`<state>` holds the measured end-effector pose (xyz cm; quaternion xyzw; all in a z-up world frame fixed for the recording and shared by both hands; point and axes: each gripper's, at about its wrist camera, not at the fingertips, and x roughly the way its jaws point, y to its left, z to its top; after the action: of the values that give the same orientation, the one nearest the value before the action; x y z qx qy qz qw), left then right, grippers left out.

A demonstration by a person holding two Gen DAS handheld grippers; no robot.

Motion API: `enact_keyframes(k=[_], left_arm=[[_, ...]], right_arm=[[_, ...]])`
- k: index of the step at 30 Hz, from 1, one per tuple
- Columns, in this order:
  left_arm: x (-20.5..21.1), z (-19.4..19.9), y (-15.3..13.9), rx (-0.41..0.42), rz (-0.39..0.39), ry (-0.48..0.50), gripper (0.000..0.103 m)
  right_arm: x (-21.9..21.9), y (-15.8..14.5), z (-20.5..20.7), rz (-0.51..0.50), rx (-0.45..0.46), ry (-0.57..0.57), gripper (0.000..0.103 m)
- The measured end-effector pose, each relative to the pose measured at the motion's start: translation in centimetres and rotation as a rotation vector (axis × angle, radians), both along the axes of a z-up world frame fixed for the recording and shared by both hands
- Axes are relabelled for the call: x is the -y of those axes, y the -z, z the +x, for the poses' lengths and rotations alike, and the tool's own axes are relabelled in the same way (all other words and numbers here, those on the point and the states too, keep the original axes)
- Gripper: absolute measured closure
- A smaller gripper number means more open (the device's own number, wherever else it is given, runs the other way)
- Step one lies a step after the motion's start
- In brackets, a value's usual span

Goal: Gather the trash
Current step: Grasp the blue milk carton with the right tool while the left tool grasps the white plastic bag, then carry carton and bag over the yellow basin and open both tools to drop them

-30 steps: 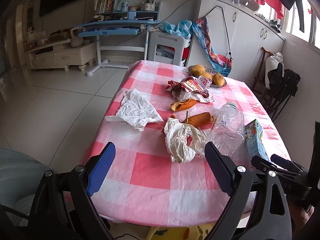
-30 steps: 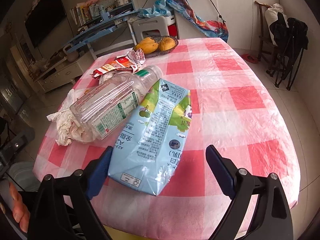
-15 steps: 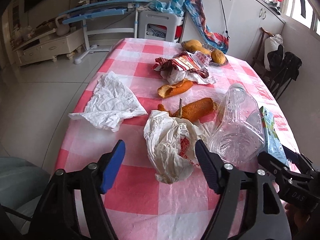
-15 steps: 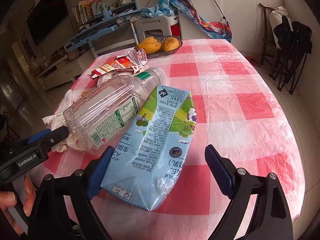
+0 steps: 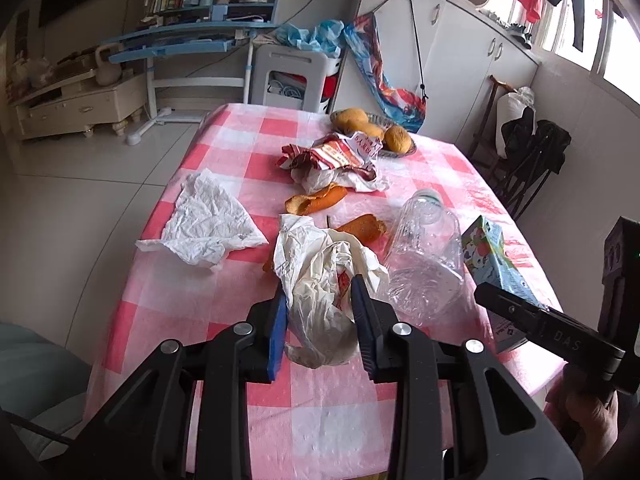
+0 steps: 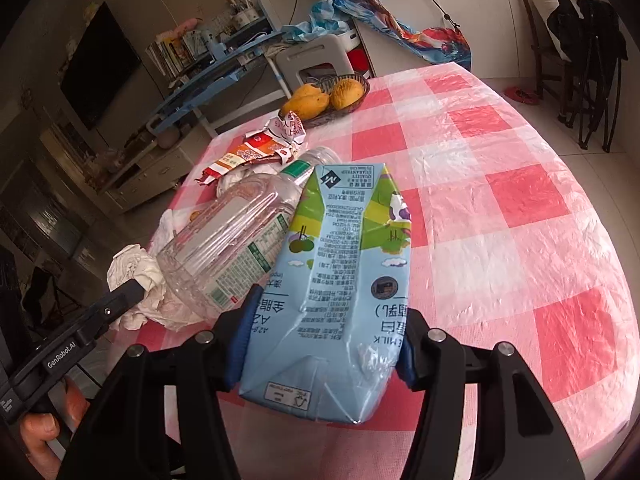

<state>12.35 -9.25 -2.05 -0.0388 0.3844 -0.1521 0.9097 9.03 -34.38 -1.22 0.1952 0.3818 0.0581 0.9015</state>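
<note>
On the near edge of the checked tablecloth, both grips at once:

Milk carton: lies flat on its side at the near right of the table, touching the clear plastic bottle along its left edge.

Right gripper: fingers narrowed onto the carton's two long sides near its base, blue pads pressed against the card; carton appears held, not yet lifted.

Crumpled white plastic bag: sits near the table's front, just left of the bottle, partly over an orange peel.

Left gripper: fingers drawn close around the bag's near end, pads touching or nearly touching the film; whether the pinch is firm cannot be told.

Technique, carton: lift straight up and slightly toward the holder, so the carton slides clear of the bottle without rolling it.

Technique, bag: squeeze fully before raising; thin film likely compresses and slips, so a deep bite on the bunched part is safer than on a loose flap.

Risk: the peel under the bag may drag along or fall away.

Remaining trash: crumpled tissue, second peel, torn red-and-white snack wrapper.

Not trash, by appearance: basket of mangoes at the far end.
</note>
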Motion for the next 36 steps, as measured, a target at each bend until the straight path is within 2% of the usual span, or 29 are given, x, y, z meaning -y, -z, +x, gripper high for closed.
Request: enact_keyframes(k=[4,11,20,29,36], left_arm=[[0.2,-1.1,-0.8,0.055,0.026,0.0,0.074],[-0.2,-2.1,-1.3,0.072,0.028,-0.019,0.074],[-0.5,-3.9,-1.9,0.129,0.034,-0.027,0.074],[-2.3,-4.3,-3.1,0.178,-0.045,-0.066,0.074],[-2.4,-4.2,-3.2,0.177,-0.053,-0.068,0.074]], right_arm=[[-0.1,-0.4,-0.5,0.03,0.02,-0.009,0.047],[0.3,-0.4,-1.2,0.085,0.022,-0.01,0.047],[0.2,-0.4,-1.9,0.086,0.026,-0.023,0.047],[0.3,-0.6,-2.0,0.09,0.035,-0.032,0.047],[-0.2,-0.8,-2.1,0.09,0.039,-0.048,0.047]])
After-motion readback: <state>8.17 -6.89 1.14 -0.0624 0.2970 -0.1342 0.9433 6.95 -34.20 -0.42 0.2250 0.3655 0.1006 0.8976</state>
